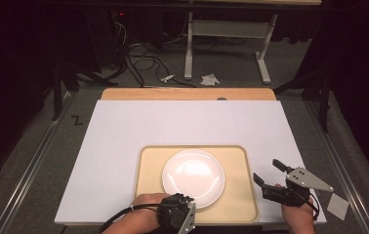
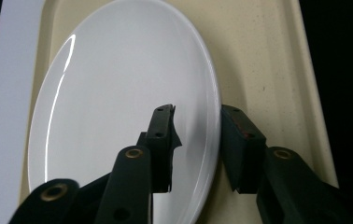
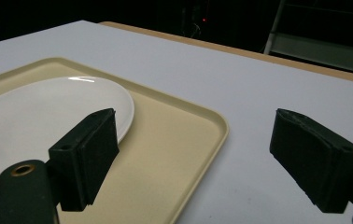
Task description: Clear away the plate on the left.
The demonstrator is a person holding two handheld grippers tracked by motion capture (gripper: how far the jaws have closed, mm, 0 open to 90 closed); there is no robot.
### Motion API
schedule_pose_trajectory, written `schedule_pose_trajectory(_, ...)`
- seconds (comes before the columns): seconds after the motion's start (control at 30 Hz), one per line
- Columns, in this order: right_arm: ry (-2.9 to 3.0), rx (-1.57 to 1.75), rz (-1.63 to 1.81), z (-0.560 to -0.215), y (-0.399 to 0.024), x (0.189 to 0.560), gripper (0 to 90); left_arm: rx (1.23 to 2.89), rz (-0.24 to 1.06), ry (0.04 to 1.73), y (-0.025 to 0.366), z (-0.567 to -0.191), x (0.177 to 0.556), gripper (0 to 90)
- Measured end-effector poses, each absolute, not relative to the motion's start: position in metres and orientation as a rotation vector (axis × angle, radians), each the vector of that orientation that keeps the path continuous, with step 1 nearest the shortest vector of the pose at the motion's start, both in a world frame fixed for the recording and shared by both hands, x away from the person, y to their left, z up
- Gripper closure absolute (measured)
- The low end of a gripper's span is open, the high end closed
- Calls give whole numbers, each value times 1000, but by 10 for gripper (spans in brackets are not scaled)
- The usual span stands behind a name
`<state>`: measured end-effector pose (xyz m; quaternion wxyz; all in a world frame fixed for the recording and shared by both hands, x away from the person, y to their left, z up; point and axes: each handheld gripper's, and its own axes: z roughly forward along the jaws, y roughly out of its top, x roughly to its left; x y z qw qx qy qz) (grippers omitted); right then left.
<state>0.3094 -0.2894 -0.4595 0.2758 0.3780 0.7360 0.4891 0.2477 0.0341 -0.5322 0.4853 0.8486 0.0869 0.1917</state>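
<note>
Left gripper view: the left gripper (image 2: 195,140) straddles the near rim of the plate (image 2: 118,93), fingers (image 2: 163,135) loose on either side, not pinching. Draw back level so the rim isn't nudged. The bare plate lies in the tray (image 1: 238,163) on the tabletop (image 1: 124,126). Right gripper (image 1: 267,172) hangs wide, holding nothing

Black claws (image 1: 269,171), brass-coloured rivets, grey plates

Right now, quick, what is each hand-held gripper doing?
Left hand-held gripper: jaws astride the rim of the white plate, one above and one outside, open with a gap showing.
Right hand-held gripper: wide open, holding nothing.
</note>
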Motion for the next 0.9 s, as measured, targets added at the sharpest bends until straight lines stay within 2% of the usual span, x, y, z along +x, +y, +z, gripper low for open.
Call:
schedule_pose_trajectory(0.17, 1973, 1010, 1317, -459, -290, 309, 162, 2055, 461, 196, 38, -525, 247, 598)
schedule_pose_trajectory(0.57, 1976, 1008, 1315, -459, -290, 310, 163, 2006, 481, 182, 44, -511, 245, 566)
schedule_pose_trajectory(0.9, 1978, 1011, 1317, -459, -290, 310, 162, 1937, 519, 273, 56, -500, 258, 486)
